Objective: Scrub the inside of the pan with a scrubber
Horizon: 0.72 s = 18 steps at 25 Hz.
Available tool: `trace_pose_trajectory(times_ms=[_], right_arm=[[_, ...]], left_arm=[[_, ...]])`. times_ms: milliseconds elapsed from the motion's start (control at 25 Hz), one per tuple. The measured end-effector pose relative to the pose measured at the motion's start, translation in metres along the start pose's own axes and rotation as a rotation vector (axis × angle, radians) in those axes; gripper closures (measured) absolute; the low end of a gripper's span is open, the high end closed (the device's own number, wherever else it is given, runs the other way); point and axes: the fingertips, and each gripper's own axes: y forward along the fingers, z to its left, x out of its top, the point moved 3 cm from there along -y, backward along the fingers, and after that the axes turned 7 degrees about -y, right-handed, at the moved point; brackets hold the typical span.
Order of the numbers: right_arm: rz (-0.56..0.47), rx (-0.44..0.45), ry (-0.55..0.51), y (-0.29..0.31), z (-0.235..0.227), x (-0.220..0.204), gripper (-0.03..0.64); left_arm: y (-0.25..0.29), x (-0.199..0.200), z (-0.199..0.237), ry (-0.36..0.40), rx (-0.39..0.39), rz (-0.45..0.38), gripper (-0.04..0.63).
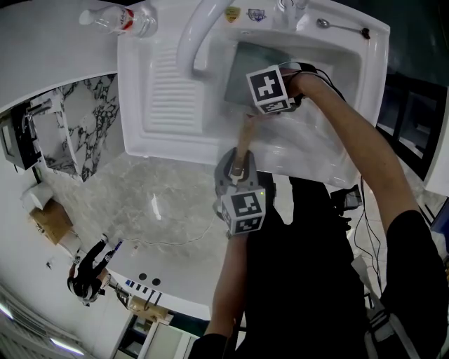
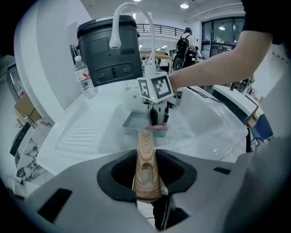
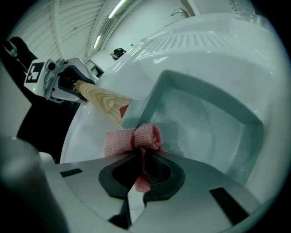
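Note:
A square grey-green pan [image 1: 242,66] lies in the white sink [image 1: 351,63], its wooden handle [image 1: 244,144] reaching toward me. My left gripper [image 1: 238,172] is shut on that handle [image 2: 146,159], which runs between its jaws. My right gripper [image 1: 273,98] is down in the basin and shut on a pink mesh scrubber [image 3: 136,139]. The scrubber bunches out past the jaws and sits at the pan's near rim, beside the spot where the handle [image 3: 102,100] joins the pan [image 3: 204,123]. The left gripper view shows the scrubber [image 2: 156,128] right above the handle's far end.
A white faucet [image 1: 200,35] arches over the basin's left side. The ribbed drainboard [image 1: 165,84] lies to the left, with a plastic bottle [image 1: 119,19] behind it. A spoon [image 1: 337,26] rests on the sink's back ledge. Marble counter [image 1: 140,196] lies in front.

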Motion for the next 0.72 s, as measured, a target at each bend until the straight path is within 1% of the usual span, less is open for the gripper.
trace_pose_trajectory(times_ms=[120,200,240,440,600,720], right_arm=[[-0.006,-0.008,-0.002,0.001,0.002,-0.005,0.58],[-0.005,-0.041,0.006,0.0,-0.001,-0.009,0.58],[0.003,-0.071,0.013,-0.001,-0.005,-0.012,0.58],[0.075,-0.274,0.097,-0.012,-0.039,-0.041,0.58],[0.152,-0.479,0.172,-0.02,-0.071,-0.068,0.58],[0.161,-0.598,0.202,-0.022,-0.086,-0.081,0.58]], left_arm=[[0.0,-0.001,0.0,0.0,0.002,0.001,0.448],[0.0,-0.002,0.0,0.003,0.001,0.003,0.448],[0.0,-0.002,0.0,0.004,0.0,0.004,0.448],[0.0,-0.002,0.0,0.015,0.008,0.008,0.448],[0.001,-0.001,0.002,0.035,0.033,0.004,0.448],[0.0,-0.002,0.005,0.039,0.041,0.008,0.446]])
